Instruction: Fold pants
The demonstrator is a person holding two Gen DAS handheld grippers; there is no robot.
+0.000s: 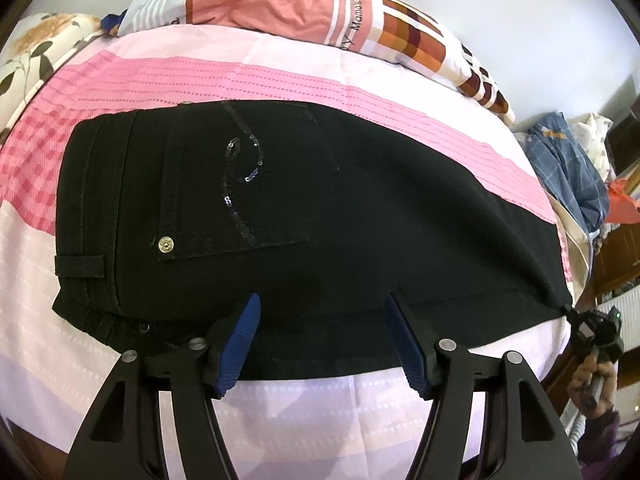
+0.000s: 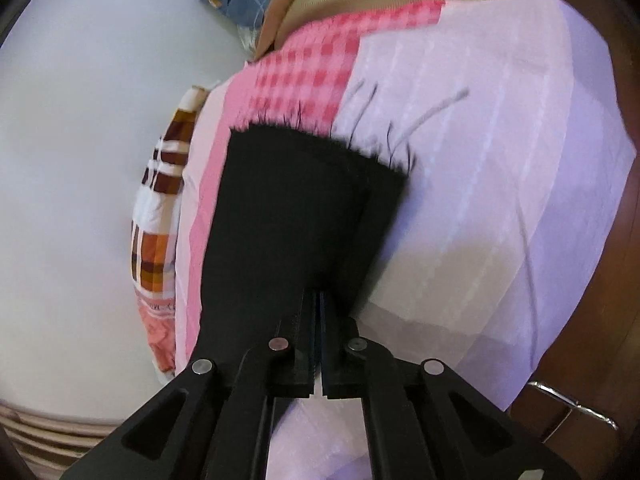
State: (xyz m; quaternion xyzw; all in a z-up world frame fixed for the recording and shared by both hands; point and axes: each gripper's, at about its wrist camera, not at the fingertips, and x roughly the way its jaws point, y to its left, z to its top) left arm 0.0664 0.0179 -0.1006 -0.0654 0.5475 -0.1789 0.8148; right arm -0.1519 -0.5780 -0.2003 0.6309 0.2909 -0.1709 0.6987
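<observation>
Black pants (image 1: 280,208) lie folded lengthwise on the pink bed cover (image 1: 256,84), waistband at the left, sequined back pocket facing up. My left gripper (image 1: 322,312) is open, its blue fingers (image 1: 244,340) spread over the near edge of the pants, holding nothing. My right gripper (image 2: 319,300) is shut on the pants leg (image 2: 300,200) near its frayed hem (image 2: 320,140). In the left wrist view the right gripper (image 1: 570,312) pinches the far right end of the leg.
A pink, white and checked pillow (image 1: 320,12) lies along the bed's far edge, also visible in the right wrist view (image 2: 154,240). Blue plaid cloth (image 1: 568,168) hangs at the right. A flowered pillow (image 1: 36,48) sits far left. Wooden furniture (image 2: 600,320) borders the bed.
</observation>
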